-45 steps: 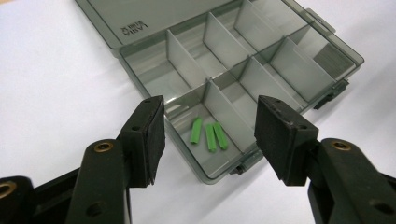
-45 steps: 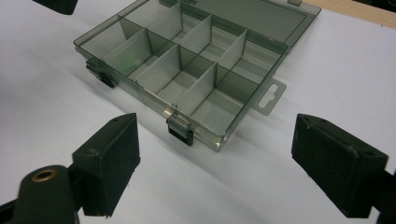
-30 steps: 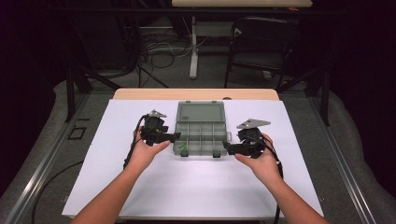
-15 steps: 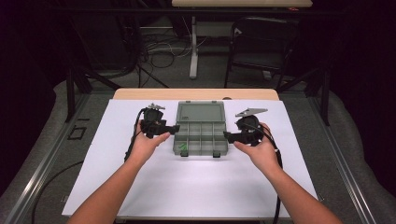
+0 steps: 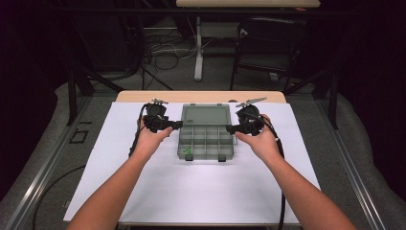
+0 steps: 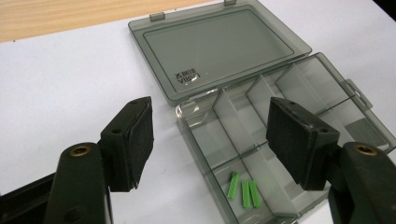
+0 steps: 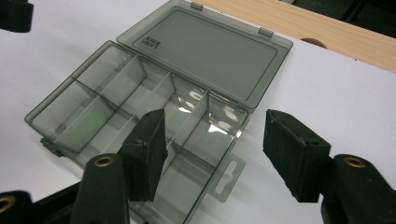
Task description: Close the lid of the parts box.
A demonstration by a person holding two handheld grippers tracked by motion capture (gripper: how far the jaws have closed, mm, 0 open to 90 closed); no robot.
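Smoky translucent plastic organizer box [image 5: 207, 133] lies open on the white surface [image 5: 143, 182], flat lid [image 6: 219, 44] folded far, three green sticks [image 6: 243, 192] in its near-left compartment. My left fingers [image 5: 176, 124] and right fingers [image 5: 231, 128] flank it, both spread, empty.

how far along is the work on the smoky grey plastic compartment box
Done: the smoky grey plastic compartment box lies open, its lid flat on the white table cover. Three small green sticks sit in one near corner compartment. In hand: the left gripper and right gripper flank the box, jaws open, holding nothing. Left: probably closing it.
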